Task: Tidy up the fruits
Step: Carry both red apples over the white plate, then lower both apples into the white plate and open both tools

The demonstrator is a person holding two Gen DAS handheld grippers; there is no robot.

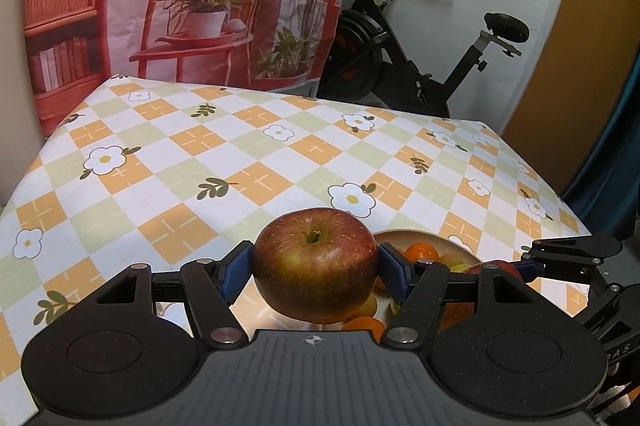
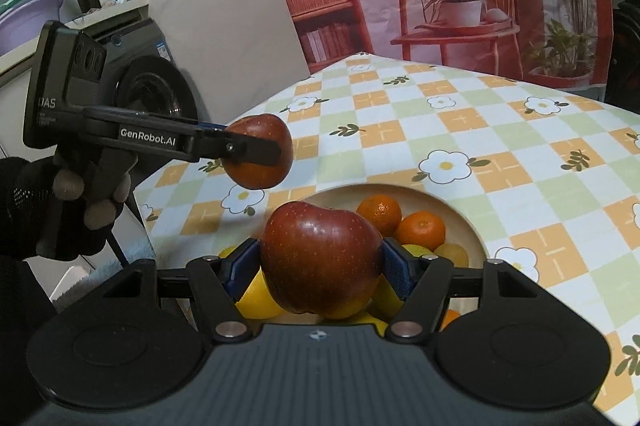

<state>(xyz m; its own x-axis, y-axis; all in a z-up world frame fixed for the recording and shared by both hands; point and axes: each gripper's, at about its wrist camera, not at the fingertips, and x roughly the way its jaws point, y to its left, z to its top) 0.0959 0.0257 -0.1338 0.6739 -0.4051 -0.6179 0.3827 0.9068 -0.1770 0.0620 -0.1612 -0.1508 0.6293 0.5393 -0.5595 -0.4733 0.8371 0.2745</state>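
Left gripper (image 1: 316,272): fingers clamped on a russet apple (image 1: 315,264), held above the counter (image 1: 240,162).
Right gripper (image 2: 320,266): fingers gripping a red apple (image 2: 320,262) over the bowl (image 2: 460,214).
Advice: carry level, release low, away from the mandarins (image 2: 420,230).

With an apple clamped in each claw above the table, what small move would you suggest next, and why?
Probably carry the left claw and its apple out over bare tablecloth and lower it. Both apples are lifted clear of the bowl, which holds only oranges and yellow fruit.
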